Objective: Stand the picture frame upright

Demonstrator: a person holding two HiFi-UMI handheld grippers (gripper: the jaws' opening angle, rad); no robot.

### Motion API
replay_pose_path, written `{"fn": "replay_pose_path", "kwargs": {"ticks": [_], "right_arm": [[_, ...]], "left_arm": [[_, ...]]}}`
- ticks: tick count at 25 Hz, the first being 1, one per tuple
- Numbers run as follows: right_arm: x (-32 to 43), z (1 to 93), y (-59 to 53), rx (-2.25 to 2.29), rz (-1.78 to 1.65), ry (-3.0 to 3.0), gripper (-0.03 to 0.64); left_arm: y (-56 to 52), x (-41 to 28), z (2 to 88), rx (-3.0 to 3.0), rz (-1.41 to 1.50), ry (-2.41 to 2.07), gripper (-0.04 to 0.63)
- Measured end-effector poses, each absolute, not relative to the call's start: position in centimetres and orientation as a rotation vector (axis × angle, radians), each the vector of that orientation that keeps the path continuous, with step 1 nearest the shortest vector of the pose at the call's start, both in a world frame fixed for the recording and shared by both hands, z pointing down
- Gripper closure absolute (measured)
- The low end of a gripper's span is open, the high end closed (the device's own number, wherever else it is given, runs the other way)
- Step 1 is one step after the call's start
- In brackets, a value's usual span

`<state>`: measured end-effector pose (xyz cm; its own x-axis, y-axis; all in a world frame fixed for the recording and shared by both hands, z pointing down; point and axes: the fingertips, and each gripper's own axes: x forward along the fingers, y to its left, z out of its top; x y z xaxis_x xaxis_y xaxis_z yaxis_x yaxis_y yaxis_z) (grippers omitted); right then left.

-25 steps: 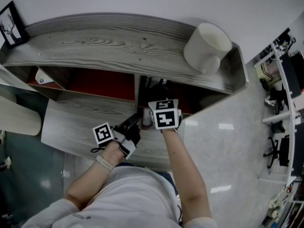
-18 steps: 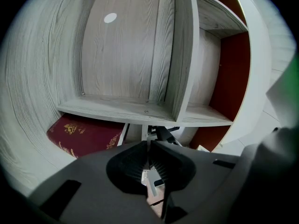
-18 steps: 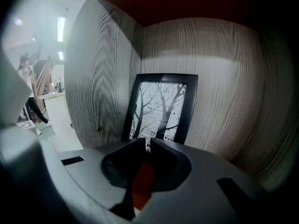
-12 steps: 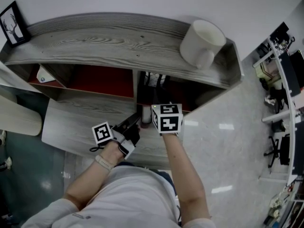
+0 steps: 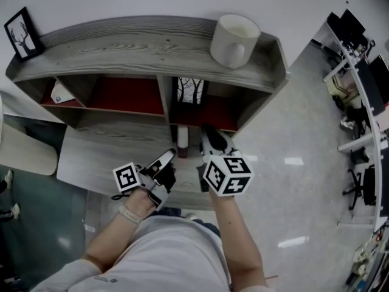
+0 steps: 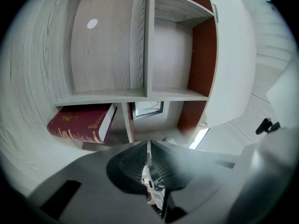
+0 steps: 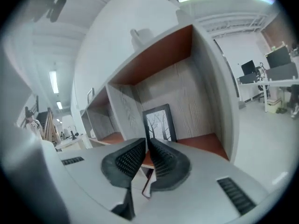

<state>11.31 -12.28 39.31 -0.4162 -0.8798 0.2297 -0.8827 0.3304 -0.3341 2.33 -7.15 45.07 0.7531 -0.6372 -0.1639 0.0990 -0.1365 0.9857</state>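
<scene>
The black picture frame [image 5: 189, 91] with a winter-tree print stands upright at the back of the right compartment of the grey wooden shelf unit [image 5: 140, 44]. It also shows in the left gripper view [image 6: 147, 110] and in the right gripper view [image 7: 160, 122], where it leans slightly against the back wall. My left gripper [image 5: 168, 158] is shut and empty in front of the shelf, below and left of the frame; its jaws [image 6: 148, 146] meet. My right gripper [image 5: 208, 134] is shut on nothing, just before the compartment's opening; its pads [image 7: 147, 141] touch.
A white mug [image 5: 233, 39] stands on the shelf top at the right. A small deer picture [image 5: 24, 34] stands at the top's left end. A red book [image 6: 81, 123] lies in a lower compartment. Desks with monitors [image 5: 364, 72] line the right. A pale tabletop [image 5: 24, 157] is at the left.
Both grippers have drawn back from the shelf toward the person, the right one further and with a roll. The tree picture now shows plainly, upright in its compartment.
</scene>
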Motion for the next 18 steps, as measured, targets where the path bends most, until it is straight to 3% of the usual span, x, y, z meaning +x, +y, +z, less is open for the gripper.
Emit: {"fn": "replay_pose_path", "kwargs": {"ticks": [8,18], "right_arm": [[12.1,37.7,-4.3,1.688,0.697,-2.701,0.575],[13.0,37.6,1.3,1.665,0.501,-2.692,0.575]], "left_arm": [[-2.9,3.1,42.0,1.744,-0.635,-0.414,0.561],[0.0,2.4,38.4,2.236,-0.411,-0.576,0.569]]}}
